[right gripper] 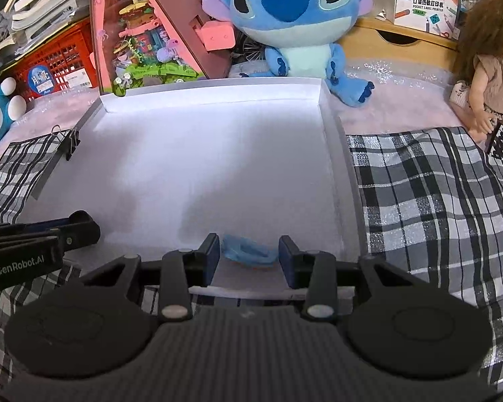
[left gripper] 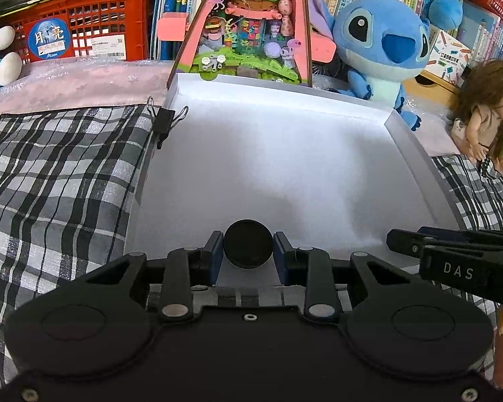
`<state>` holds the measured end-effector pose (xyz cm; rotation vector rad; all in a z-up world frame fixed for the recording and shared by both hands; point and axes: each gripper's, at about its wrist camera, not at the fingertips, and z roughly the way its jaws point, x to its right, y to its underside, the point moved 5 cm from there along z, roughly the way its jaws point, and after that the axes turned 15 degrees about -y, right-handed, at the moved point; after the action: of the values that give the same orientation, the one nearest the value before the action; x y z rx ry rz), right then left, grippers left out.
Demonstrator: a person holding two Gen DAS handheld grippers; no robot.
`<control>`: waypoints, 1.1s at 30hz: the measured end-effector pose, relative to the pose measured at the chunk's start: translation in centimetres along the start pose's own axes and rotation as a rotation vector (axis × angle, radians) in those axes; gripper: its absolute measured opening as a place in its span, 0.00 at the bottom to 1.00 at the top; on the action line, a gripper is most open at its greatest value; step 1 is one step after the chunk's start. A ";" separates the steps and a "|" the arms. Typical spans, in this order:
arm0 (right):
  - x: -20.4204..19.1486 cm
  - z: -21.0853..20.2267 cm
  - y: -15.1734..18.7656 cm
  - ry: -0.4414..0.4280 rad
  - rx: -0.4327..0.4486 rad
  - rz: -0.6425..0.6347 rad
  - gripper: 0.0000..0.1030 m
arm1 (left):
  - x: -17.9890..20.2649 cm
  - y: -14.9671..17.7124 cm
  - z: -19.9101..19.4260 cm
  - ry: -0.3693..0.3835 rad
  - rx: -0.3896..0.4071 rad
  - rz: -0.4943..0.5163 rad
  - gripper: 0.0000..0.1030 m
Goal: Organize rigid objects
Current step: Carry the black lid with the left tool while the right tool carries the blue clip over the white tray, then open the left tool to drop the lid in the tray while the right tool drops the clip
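Note:
A shallow white box tray lies on a plaid cloth. My left gripper is shut on a black round disc, which its blue pads hold by the sides just over the tray's near edge. In the right wrist view my right gripper straddles a small light-blue object low at the tray's near edge. That object looks to rest on the tray floor, with the pads close beside it and not squeezing it. Each gripper shows in the other's view: the right gripper and the left gripper.
A black binder clip grips the tray's left rim. Behind the tray stand a pink triangular toy house, a blue plush and a doll. The plaid cloth flanks both sides. A red crate and books line the back.

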<state>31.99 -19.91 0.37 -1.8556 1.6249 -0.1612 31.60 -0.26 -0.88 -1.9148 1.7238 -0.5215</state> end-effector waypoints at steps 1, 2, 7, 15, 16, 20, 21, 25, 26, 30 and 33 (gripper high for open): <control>0.0 0.0 0.0 0.000 0.000 0.000 0.46 | 0.0 0.0 0.0 -0.001 0.002 0.003 0.29; 0.0 0.0 0.0 0.000 -0.001 -0.001 0.46 | 0.0 0.0 0.0 -0.002 0.004 0.006 0.29; -0.1 0.0 0.1 0.002 0.002 -0.011 0.46 | 0.1 0.1 0.0 -0.004 0.007 0.010 0.29; 0.0 -0.1 0.1 -0.001 0.013 -0.010 0.56 | 0.1 0.2 -0.2 -0.021 0.019 0.018 0.33; 0.1 -0.2 0.1 -0.004 0.017 -0.009 0.58 | -0.1 0.2 -0.3 -0.018 0.019 0.015 0.39; 0.0 -0.7 0.1 -0.002 0.045 -0.012 0.69 | -0.6 0.2 -1.5 -0.011 0.052 0.021 0.51; 0.0 -0.8 0.1 -0.004 0.050 -0.015 0.70 | -0.7 0.2 -1.9 -0.014 0.066 0.030 0.53; -0.2 -1.7 0.2 -0.010 0.076 -0.023 0.77 | -1.0 0.3 -3.3 -0.016 0.108 0.043 0.67; -0.3 -2.0 0.3 -0.009 0.085 -0.030 0.80 | -1.1 0.4 -3.7 -0.009 0.111 0.039 0.70; -0.9 -3.5 0.6 -0.021 0.133 -0.076 0.85 | -1.7 1.0 -5.2 0.021 0.126 0.026 0.75; -1.2 -4.7 1.0 -0.042 0.166 -0.080 0.88 | -2.0 1.5 -6.4 0.030 0.145 0.026 0.77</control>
<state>28.60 -20.67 3.87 -1.7861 1.4638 -0.2810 26.34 0.89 3.42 -1.7891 1.6791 -0.6500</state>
